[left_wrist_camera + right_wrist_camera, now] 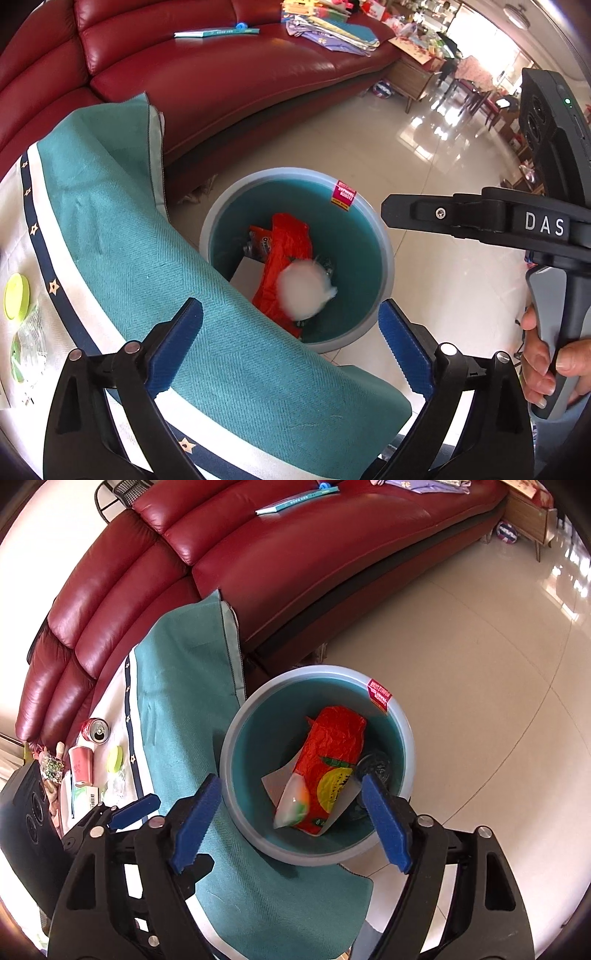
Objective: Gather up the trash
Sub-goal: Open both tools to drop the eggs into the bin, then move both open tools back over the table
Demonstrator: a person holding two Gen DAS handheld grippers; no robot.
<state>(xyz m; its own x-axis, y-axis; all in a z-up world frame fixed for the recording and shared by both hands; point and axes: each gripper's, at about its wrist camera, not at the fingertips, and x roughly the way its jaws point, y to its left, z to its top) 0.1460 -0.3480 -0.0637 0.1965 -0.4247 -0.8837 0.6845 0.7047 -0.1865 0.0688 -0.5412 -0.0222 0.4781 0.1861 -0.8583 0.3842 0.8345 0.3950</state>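
Trash bin (pixel 373 236), teal inside with a pale rim, stands on the glossy tiled floor (pixel 424 147) at the centre of the left wrist view, with a red sofa (pixel 221 74) at 12 o'clock and the teal tablecloth (pixel 147 240) overhanging it from 9 o'clock. Inside lie an orange wrapper (pixel 284 251) and white card, and a blurred white wad (pixel 304 291) whose position, in the air or landed, cannot be told. The left gripper (pixel 291 347) stands released, its blue pads wide apart with nothing between them, the left pad over the cloth. At 3 o'clock the right gripper's black finger (pixel 443 216) reaches over the rim, a hand (pixel 546 365) on its grip. In the right wrist view the bin (pixel 240 738) sits centred, holding a red and yellow snack bag (pixel 328 760) atop white paper; a dark object at 3 o'clock is hard to make out. The right gripper (pixel 295 823) is released too, jaws spread, empty, above the bin's near rim. At 9 o'clock on the table stand a red can (pixel 95 731), a pink cup (pixel 82 766) and a green lid (pixel 115 758); the left gripper shows at 8 o'clock, partly cut off.
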